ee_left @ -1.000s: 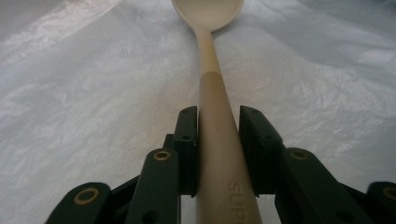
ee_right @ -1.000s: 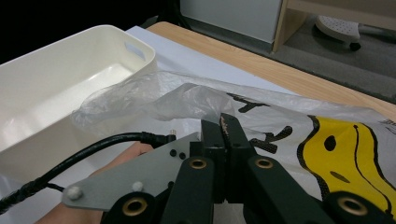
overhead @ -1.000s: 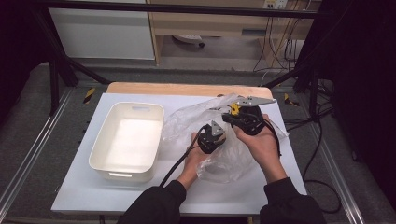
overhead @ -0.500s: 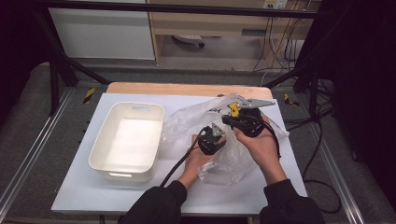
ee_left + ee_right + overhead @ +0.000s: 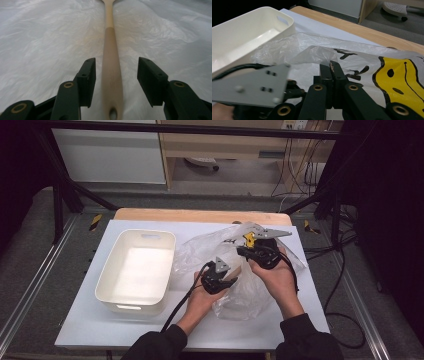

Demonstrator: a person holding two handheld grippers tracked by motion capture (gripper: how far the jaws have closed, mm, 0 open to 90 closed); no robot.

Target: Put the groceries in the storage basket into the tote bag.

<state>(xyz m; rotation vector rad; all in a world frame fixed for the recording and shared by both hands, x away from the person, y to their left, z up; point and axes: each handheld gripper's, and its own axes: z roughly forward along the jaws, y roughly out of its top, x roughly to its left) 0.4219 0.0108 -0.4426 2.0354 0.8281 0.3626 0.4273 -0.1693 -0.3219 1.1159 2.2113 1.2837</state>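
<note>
A translucent plastic bag (image 5: 215, 247) with a yellow and black print (image 5: 397, 75) lies crumpled on the white table right of centre. My right gripper (image 5: 333, 66) is shut on a fold of the bag's edge, and from above it (image 5: 252, 247) sits at the bag's far side. My left gripper (image 5: 116, 67) is open, its jaws on either side of a wooden spoon handle (image 5: 110, 57) without touching it. The handle lies on white plastic (image 5: 50, 45) and runs straight away from the jaws. From above, the left gripper (image 5: 220, 277) is over the bag's middle.
An empty white plastic tub (image 5: 107, 285) stands left of the bag, with a cut-out handle in its far wall (image 5: 283, 20). A wooden strip (image 5: 200, 215) borders the table's far edge. Metal frame rails run down both sides. Cables hang at the right.
The left gripper has shifted slightly toward the person. The right gripper still holds the bag and has barely moved.
</note>
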